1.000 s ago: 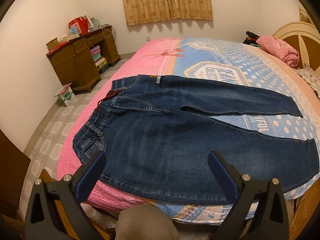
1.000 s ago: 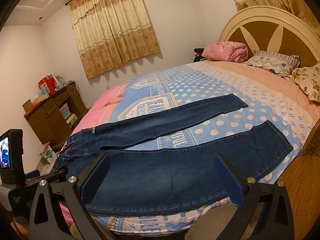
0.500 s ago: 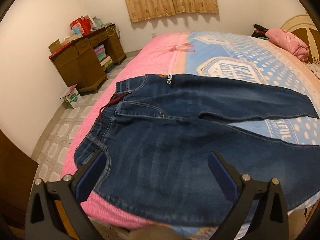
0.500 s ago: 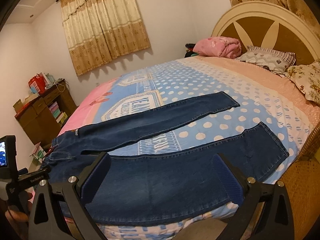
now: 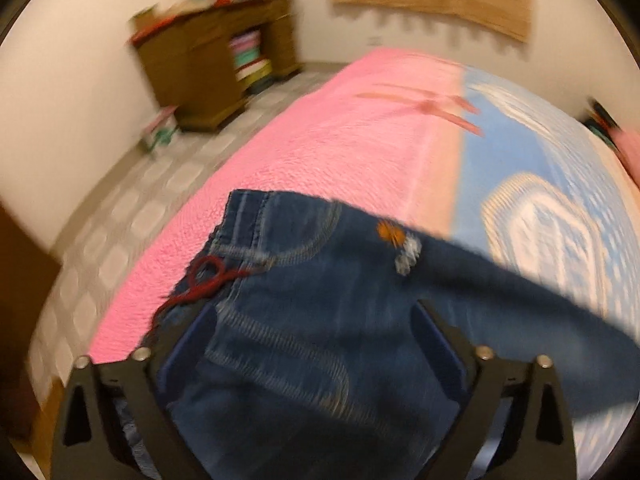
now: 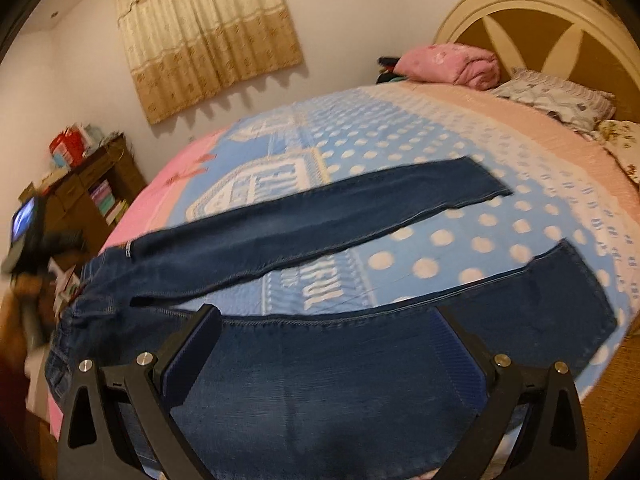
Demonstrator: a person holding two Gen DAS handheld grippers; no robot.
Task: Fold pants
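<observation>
Dark blue jeans (image 6: 320,380) lie flat on the bed with their two legs spread apart toward the headboard. The waistband with its red drawstring (image 5: 204,284) shows in the blurred left wrist view. My left gripper (image 5: 316,320) hovers over the waist area, its jaws wide but closing, pads not pressing the denim. My right gripper (image 6: 328,328) stands open over the near leg's thigh, nothing gripped between its blue pads. The left gripper's body (image 6: 28,232) shows at the far left of the right wrist view.
The bed carries a pink and blue dotted cover (image 6: 440,152). A pink bundle (image 6: 452,64) and pillows (image 6: 560,100) lie by the headboard. A brown desk (image 5: 216,72) and a small box (image 5: 160,132) stand on the tiled floor left of the bed.
The left gripper has swept left and closer over the jeans' waist, and its view is now blurred. The right gripper has come lower and nearer to the near leg.
</observation>
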